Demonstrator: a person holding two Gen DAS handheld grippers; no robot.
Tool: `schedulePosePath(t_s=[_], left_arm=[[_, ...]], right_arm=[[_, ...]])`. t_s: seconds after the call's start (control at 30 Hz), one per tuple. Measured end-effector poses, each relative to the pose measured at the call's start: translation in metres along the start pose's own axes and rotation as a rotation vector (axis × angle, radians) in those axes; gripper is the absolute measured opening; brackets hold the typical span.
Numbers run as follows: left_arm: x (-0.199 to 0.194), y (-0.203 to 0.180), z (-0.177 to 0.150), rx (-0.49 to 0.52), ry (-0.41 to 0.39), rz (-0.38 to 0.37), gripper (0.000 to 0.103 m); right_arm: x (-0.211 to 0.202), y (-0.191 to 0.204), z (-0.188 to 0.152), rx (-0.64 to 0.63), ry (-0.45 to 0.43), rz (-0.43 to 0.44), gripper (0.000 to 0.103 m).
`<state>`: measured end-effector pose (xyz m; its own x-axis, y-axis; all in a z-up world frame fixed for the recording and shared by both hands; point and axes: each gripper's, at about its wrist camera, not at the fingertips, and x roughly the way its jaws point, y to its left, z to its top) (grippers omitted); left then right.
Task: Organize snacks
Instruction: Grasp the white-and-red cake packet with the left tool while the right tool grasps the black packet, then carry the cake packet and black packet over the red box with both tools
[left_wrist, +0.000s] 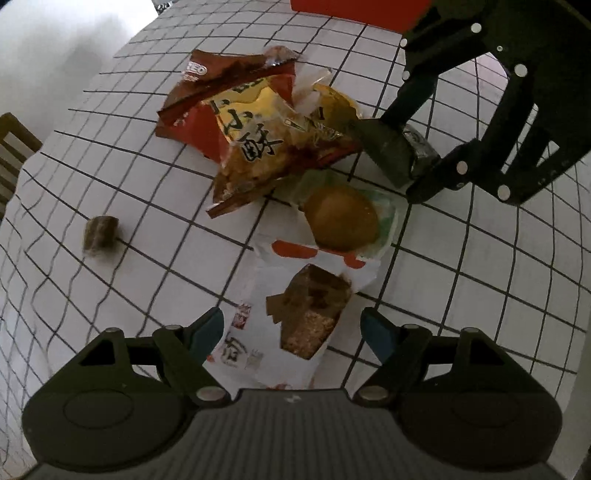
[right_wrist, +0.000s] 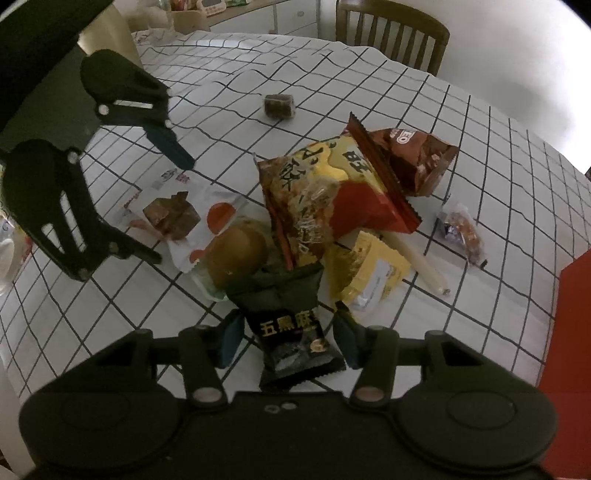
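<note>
My left gripper (left_wrist: 291, 332) is open and points down over a white packet (left_wrist: 295, 325) printed with a brown cake; its blue pads flank the packet, with a gap on the right side. In the right wrist view the left gripper (right_wrist: 168, 206) straddles that white packet (right_wrist: 177, 210). My right gripper (right_wrist: 290, 341) has its pads against the sides of a black snack packet (right_wrist: 291, 339) lying on the checked tablecloth (right_wrist: 480, 147). From the left wrist view the right gripper (left_wrist: 413, 173) is at the upper right, with the dark packet (left_wrist: 419, 146) between its fingers.
A pile lies between the grippers: a red-yellow chip bag (right_wrist: 325, 192), a brown bag (right_wrist: 417, 158), a yellow packet (right_wrist: 369, 269), a round pastry (right_wrist: 236, 254) and a white stick (right_wrist: 417, 262). A brown cube (right_wrist: 279, 105) lies apart. A red box (right_wrist: 569, 332) stands at the right edge and a chair (right_wrist: 391, 33) behind the table.
</note>
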<state>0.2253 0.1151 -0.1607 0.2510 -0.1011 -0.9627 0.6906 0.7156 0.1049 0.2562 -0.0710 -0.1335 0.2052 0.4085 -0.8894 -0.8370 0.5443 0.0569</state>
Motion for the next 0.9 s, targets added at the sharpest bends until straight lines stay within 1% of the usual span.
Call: schedulePosePath(t_s=[0.13, 0.17, 0.2, 0.23, 0.27, 0.33, 0.4, 0.47, 0.6, 0.8, 0.9], left_arm=[[0.001, 0.004, 0.000, -0.067, -0.003, -0.024, 0.081], [0.000, 0.005, 0.000, -0.082, -0.003, -0.024, 0.078], [-0.001, 0.005, 0.000, -0.099, -0.004, -0.017, 0.071], [-0.002, 0.007, 0.000, -0.113, -0.003, -0.012, 0.068], [-0.002, 0.008, 0.000, -0.127, -0.003, -0.012, 0.064], [-0.004, 0.008, -0.001, -0.161, -0.006, -0.024, 0.061], [-0.006, 0.002, -0.001, -0.172, -0.007, -0.020, 0.058], [-0.008, -0.005, -0.001, -0.186, -0.007, -0.016, 0.057], [-0.013, -0.021, -0.001, -0.215, -0.016, 0.014, 0.055], [-0.033, -0.033, 0.003, -0.290, -0.041, 0.002, 0.055], [-0.046, -0.039, 0.006, -0.332, -0.059, 0.001, 0.055]], right_arm=[[0.000, -0.001, -0.002, 0.006, -0.005, 0.005, 0.051], [0.000, -0.002, -0.002, 0.011, -0.007, 0.005, 0.051], [0.000, -0.002, -0.002, 0.016, -0.008, 0.000, 0.049], [0.000, -0.002, -0.002, 0.019, -0.010, -0.007, 0.045], [0.000, -0.003, -0.002, 0.021, -0.011, -0.011, 0.044], [-0.001, -0.002, -0.003, 0.025, -0.017, -0.022, 0.042], [-0.003, -0.001, -0.004, 0.031, -0.024, -0.034, 0.038], [-0.005, 0.000, -0.005, 0.041, -0.028, -0.045, 0.035], [-0.015, -0.002, -0.011, 0.067, -0.044, -0.059, 0.033], [-0.038, -0.008, -0.021, 0.119, -0.080, -0.053, 0.033], [-0.059, -0.013, -0.028, 0.137, -0.109, -0.044, 0.033]])
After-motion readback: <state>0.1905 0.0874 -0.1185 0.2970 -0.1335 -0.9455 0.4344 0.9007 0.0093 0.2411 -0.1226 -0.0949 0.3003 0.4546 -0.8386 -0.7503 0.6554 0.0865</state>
